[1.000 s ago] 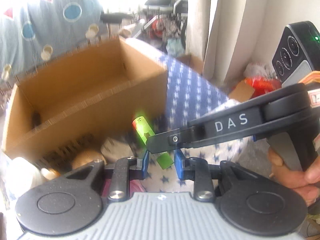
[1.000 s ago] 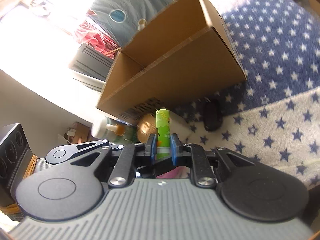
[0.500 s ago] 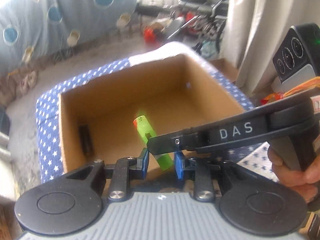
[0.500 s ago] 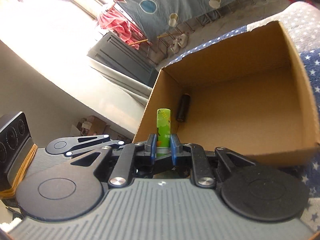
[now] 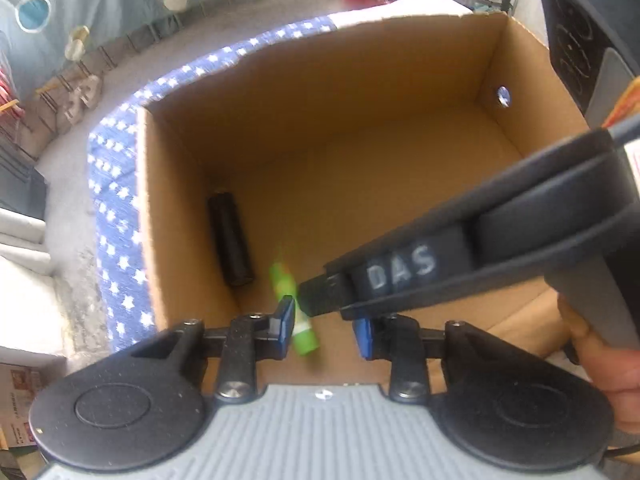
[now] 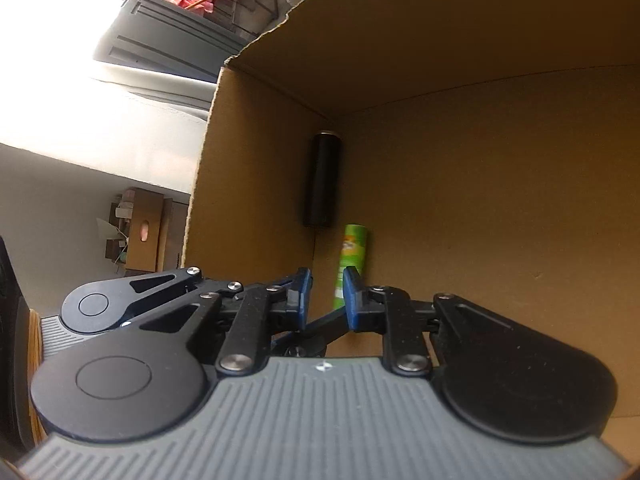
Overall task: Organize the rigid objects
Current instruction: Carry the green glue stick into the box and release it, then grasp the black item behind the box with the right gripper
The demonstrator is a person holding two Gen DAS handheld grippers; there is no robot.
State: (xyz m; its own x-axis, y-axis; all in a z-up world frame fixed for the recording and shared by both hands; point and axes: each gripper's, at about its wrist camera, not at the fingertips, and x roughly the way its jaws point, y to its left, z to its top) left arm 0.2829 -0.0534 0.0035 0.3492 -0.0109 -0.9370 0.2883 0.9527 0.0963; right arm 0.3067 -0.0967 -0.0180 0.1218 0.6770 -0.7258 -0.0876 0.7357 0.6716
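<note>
My two grippers crowded the near left corner of the cardboard box. A black cylinder lay along the left wall, a green tube just beside it. The floor to the right and toward the far wall lay bare, open to me.

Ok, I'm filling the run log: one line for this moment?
left tongs, right tongs: just opening | green tube: loose between both, inside box | black cylinder: in box

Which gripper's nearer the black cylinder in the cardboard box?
Left, narrowly: black cylinder lies ahead-left of left gripper; right gripper reaches in from right. Both jaws just opened around green tube.
</note>
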